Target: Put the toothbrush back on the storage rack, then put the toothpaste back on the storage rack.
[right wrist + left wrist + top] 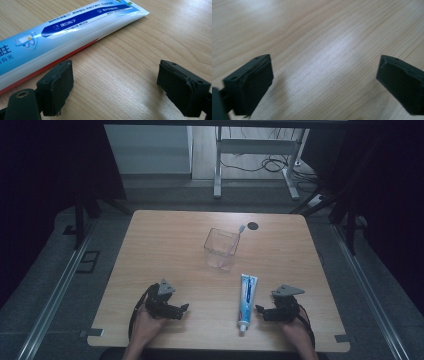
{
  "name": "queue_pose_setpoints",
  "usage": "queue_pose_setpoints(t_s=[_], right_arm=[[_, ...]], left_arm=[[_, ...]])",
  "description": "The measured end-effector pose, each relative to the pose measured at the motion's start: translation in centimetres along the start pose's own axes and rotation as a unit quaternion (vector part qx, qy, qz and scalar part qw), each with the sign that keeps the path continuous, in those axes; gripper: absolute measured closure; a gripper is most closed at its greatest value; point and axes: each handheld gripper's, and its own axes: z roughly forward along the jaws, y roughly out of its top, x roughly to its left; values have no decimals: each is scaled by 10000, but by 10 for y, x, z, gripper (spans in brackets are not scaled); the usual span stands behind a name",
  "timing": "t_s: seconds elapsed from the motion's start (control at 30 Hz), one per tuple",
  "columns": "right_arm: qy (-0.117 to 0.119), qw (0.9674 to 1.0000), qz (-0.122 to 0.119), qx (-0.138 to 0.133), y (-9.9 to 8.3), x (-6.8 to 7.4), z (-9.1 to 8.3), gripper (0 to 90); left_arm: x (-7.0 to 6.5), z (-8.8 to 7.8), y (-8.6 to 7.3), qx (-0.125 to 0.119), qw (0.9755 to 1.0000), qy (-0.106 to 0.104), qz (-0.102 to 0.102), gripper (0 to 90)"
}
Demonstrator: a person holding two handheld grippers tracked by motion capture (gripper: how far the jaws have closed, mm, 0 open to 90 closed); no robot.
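Dim room, grey floor (165,195), metal desk frame (260,150) beyond wooden table (165,245)

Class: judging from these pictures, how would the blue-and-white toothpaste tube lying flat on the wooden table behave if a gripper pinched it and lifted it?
The blue-and-white toothpaste tube looks soft-walled, so it would probably dent under a pinch. Its glossy skin may be slippery. Lying flat with a crimped end, it seems unlikely to roll.
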Motion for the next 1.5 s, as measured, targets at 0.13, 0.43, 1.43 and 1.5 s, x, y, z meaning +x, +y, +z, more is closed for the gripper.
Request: queue_pose_setpoints(t_s=[0.13,0.43,1.43,1.5], right_arm=[[6,10000,3,-6,0,0,0,134],[12,10000,3,-11,0,0,0,143],[672,9972,308,89,20,14,-27,193],[723,9969,318,67,22,16,-29,224]], left_arm=[[-2,7,-5,120,9999,-9,4,0],[-2,8,-5,160,9999,15,4,0],[-2,8,-5,153,9999,27,-8,0],[-2,8,-5,152,9999,29,-11,0]])
